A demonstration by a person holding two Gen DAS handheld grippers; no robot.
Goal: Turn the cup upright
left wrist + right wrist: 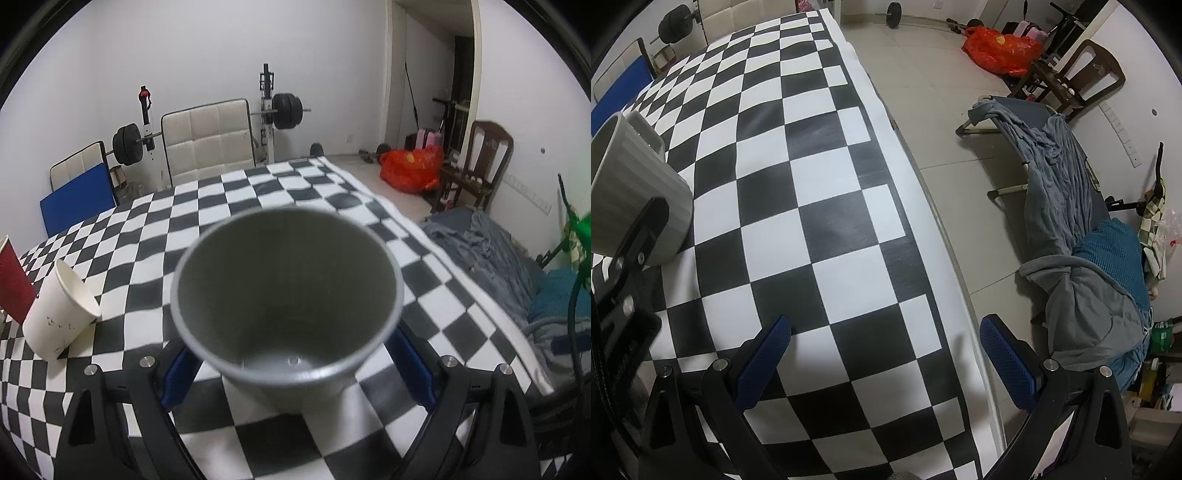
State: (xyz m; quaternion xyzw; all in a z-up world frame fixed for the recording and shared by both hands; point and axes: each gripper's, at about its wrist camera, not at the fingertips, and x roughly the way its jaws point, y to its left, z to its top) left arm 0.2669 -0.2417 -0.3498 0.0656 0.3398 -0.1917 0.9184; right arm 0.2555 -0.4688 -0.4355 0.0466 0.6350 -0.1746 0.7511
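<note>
Grey ribbed plastic cup (pixel 286 295) centre frame, gripped btwn left tongs (pixel 295 365); mouth faces cam, axis along fingers, tilted off checkered worktop (pixel 258 192). Right tongs (pixel 886 363) open, empty, farther off.

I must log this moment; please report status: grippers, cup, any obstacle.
Left hand-held gripper shut on grey cup, mouth facing camera. Right hand-held gripper open, empty. White paper cup tipped at left, apart.
</note>
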